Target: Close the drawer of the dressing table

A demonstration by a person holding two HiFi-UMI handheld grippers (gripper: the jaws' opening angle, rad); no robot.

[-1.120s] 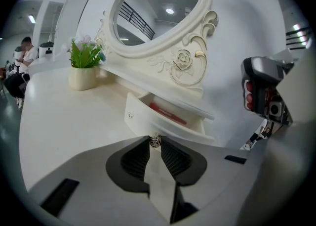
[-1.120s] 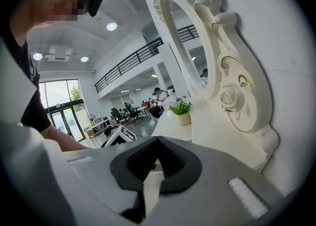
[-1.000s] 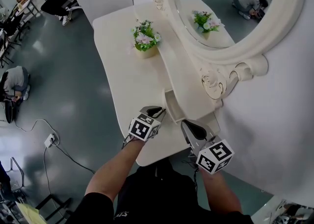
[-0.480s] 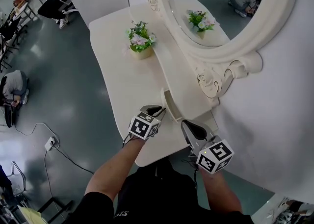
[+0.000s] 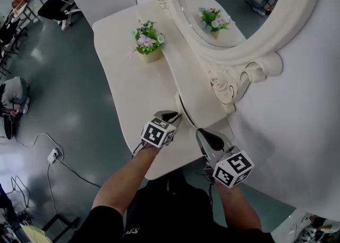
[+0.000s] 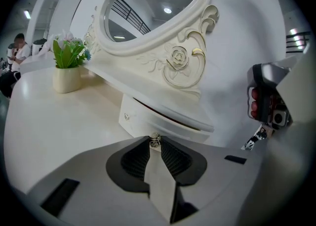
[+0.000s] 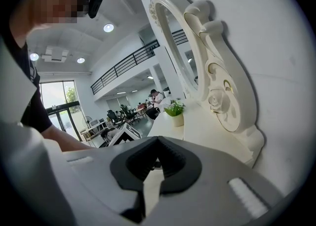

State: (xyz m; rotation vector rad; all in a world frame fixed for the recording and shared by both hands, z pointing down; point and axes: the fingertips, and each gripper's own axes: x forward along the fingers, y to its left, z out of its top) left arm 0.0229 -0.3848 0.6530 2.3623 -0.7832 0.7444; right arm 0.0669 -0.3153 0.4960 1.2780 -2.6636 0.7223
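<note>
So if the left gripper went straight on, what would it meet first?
The drawer front, probably at once: the left gripper holds its knob in its jaws.

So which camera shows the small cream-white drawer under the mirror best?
The left gripper view: the cream-white drawer faces the camera, curved front plain, left gripper closed on its small metal knob. The head view catches only its front edge from above; the right gripper view shows none of it.
</note>
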